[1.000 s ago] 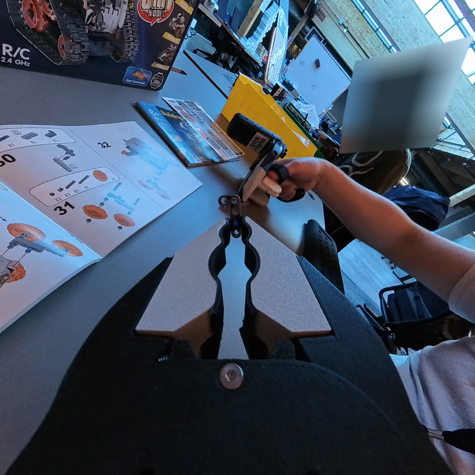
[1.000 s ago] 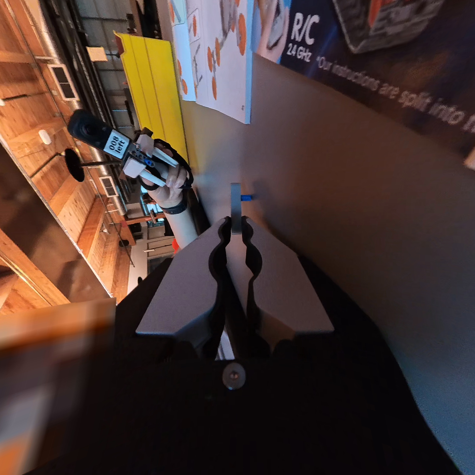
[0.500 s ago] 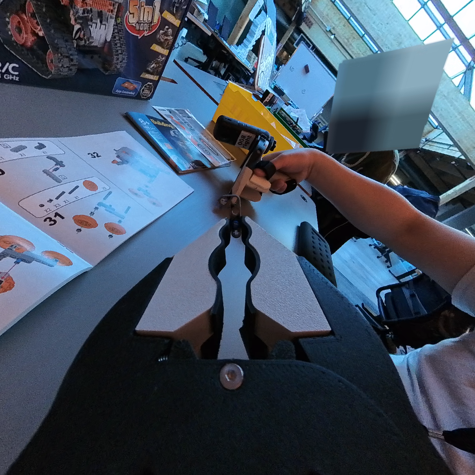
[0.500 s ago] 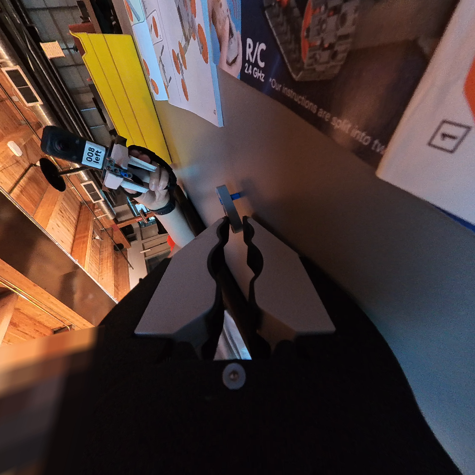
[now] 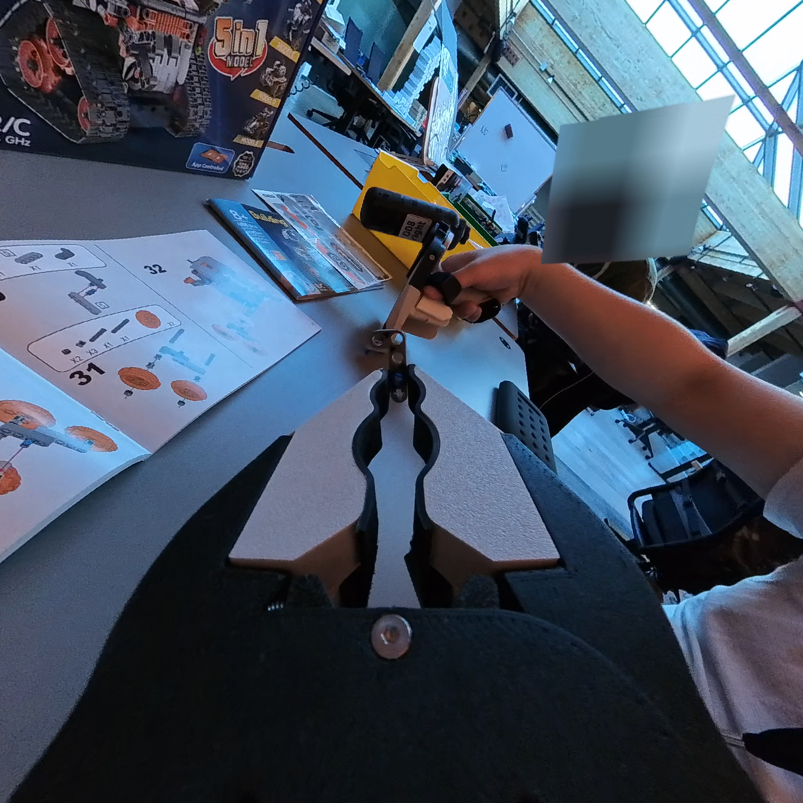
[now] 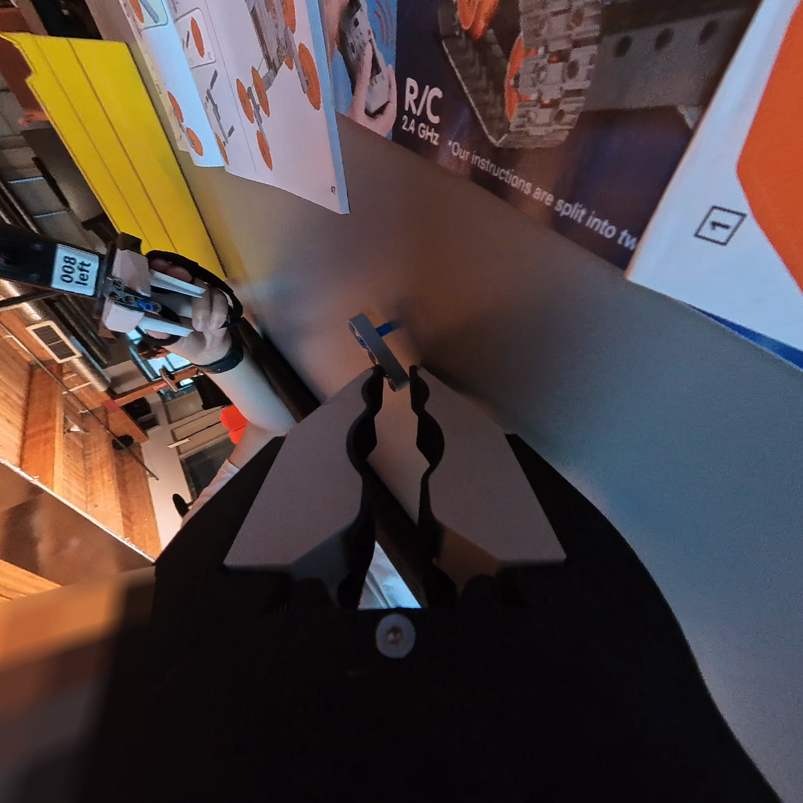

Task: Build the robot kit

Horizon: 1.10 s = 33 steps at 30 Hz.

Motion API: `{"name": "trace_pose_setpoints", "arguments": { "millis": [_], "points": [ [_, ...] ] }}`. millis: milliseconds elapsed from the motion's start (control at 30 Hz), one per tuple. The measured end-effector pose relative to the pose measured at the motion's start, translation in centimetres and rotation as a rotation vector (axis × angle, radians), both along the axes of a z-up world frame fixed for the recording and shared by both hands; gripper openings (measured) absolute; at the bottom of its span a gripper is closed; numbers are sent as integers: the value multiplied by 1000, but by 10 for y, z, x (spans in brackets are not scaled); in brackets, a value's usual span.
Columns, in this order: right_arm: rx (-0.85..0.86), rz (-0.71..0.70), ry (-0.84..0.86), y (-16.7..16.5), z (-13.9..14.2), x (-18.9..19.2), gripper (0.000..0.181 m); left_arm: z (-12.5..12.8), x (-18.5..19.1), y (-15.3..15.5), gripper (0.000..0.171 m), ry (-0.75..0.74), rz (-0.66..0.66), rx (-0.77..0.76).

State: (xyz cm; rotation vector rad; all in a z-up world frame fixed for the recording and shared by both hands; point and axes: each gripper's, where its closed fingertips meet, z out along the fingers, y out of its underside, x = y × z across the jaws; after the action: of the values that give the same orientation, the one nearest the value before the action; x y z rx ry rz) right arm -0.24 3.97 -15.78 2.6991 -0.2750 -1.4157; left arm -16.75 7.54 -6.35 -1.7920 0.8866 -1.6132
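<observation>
My left gripper (image 5: 396, 382) is shut on a small dark grey holed beam (image 5: 398, 360) with a blue pin, held above the grey table (image 5: 65, 608). It also shows in the right wrist view (image 6: 130, 300), off to the left in a hand. My right gripper (image 6: 393, 373) is shut on the end of a light grey beam (image 6: 376, 347). The beam leans left, and its blue pin (image 6: 386, 326) points at the table. In the left wrist view the right gripper (image 5: 389, 332) is just beyond my left fingertips, low over the table.
An open instruction booklet (image 5: 130, 326) lies to the left. A toy kit box (image 5: 130, 78) stands behind it and a smaller booklet (image 5: 304, 256) lies near a yellow bin (image 5: 404, 191). A black chair back (image 5: 525, 426) is at the table's right edge. A person's arm (image 5: 652, 360) crosses from the right. Spacing between my two grippers at the tips: around 20 cm.
The right gripper has come down closer to the table and to my left fingertips. Its grey beam has tilted from upright to leaning left. The left gripper still holds its beam.
</observation>
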Motion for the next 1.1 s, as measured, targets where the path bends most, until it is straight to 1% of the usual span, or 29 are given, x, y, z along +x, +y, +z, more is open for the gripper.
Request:
{"name": "trace_pose_setpoints", "arguments": {
  "millis": [133,300,433,667,900,1100],
  "points": [
    [-1,6,-40,1,0,2,12,2,-1,0,4,-6,-1,3],
    [-25,-6,-29,2,0,3,12,5,-3,0,4,-19,3,5],
    [-5,-9,-48,4,0,5,13,8,-4,1,4,-30,7,3],
    [31,34,-122,3,-1,6,13,11,-4,0,4,-36,4,13],
    [11,68,-198,4,-3,7,11,12,-5,0,4,-44,4,9],
    [-13,62,-202,3,-2,8,11,12,-5,0,4,-44,3,9]
  ]
}}
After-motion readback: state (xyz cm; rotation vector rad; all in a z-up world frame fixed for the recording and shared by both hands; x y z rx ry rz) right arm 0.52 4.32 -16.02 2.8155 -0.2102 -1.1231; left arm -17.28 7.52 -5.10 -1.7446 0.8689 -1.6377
